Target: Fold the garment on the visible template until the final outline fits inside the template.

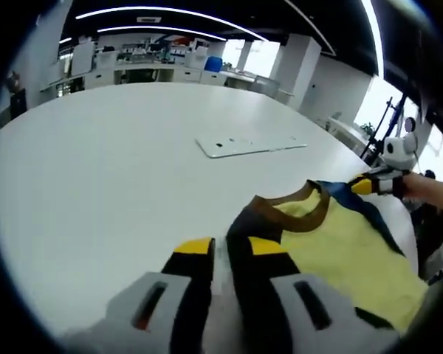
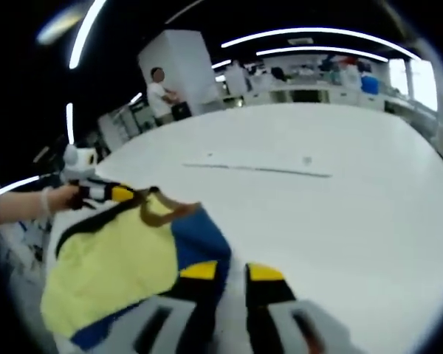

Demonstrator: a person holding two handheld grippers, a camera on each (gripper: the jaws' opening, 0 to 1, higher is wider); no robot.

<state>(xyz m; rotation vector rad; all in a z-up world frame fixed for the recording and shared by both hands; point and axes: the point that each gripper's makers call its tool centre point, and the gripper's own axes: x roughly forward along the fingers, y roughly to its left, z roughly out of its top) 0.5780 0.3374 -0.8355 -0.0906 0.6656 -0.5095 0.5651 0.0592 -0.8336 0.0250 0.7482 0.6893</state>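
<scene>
Two tongs lift a yellow garment at the tabletop's edge.

The white tabletop (image 1: 96, 184) carries a flat white template (image 1: 249, 144), which lies well apart from the garment (image 1: 340, 251). The garment is yellow with a brown collar and blue and black parts, and it hangs over the near edge, held up at two corners. The left gripper view shows the template as a plain sheet; in the right gripper view it is only a thin line (image 2: 258, 170), and a person (image 2: 162, 92) stands far off by a white pillar. The left tongs (image 1: 229, 247) are closed on the dark collar edge. The right tongs (image 2: 229, 271) seem to pinch the blue edge, though their jaws show a narrow gap and the contact is blurred. A hand (image 2: 55, 199) holds the left tongs in the right gripper view.
</scene>
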